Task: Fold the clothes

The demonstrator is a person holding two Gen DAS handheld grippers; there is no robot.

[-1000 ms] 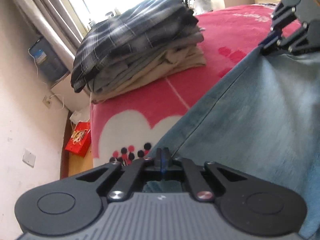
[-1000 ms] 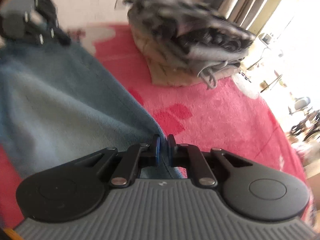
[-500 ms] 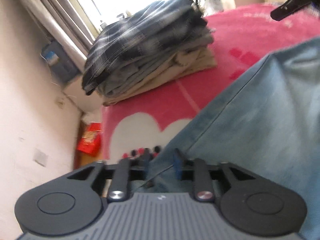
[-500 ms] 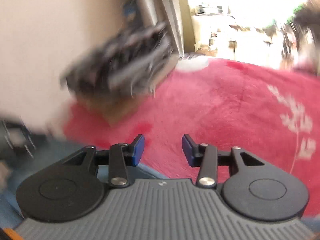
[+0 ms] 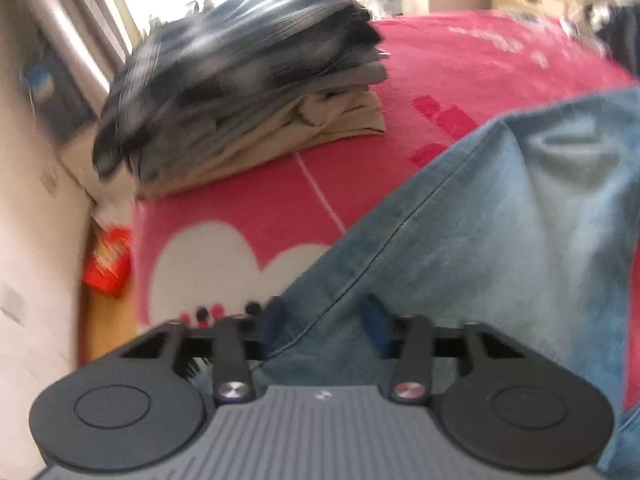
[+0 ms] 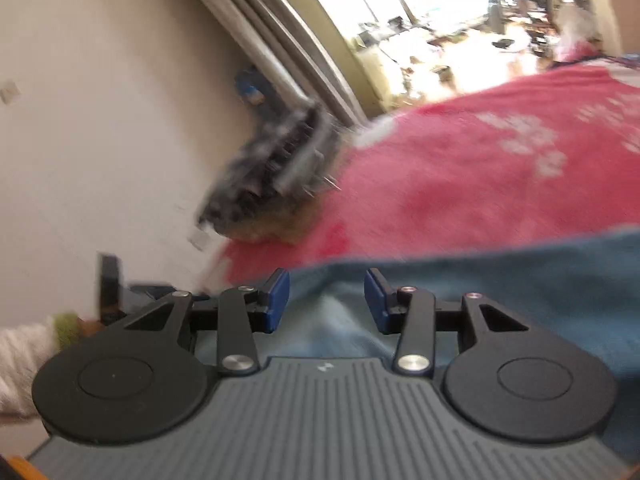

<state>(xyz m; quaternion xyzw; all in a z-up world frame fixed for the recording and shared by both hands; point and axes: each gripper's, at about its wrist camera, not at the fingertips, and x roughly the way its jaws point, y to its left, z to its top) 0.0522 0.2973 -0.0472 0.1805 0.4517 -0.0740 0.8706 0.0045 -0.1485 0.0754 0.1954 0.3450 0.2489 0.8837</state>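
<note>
One pair of blue jeans (image 5: 500, 240) lies spread on the pink blanket (image 5: 460, 60), running from right under the left gripper (image 5: 320, 320) ahead and off to its right; in the right wrist view the same denim (image 6: 500, 292) fills the ground just ahead of the right gripper (image 6: 326, 300). Both grippers stand wide open and hold nothing: the left one has a seamed edge of the denim lying in the gap between its fingers without pinching it, and the right one hovers just over the cloth with bare blue pads (image 6: 276, 300). Denim like this is likely fairly heavy and stiff for cloth, not slippery and not fragile, so it should hold a crease but drag on the fuzzy blanket. The stitched side seam (image 5: 400, 220) or a hem would give the firmest bite, thicker than a single layer. Whether more folds are due cannot be told, since only part of the garment shows. Further ahead and left of the left gripper sits a stack of folded clothes (image 5: 240, 92), a plaid piece on top, near the wall (image 6: 100, 120) and the curtain (image 6: 280, 40).
</note>
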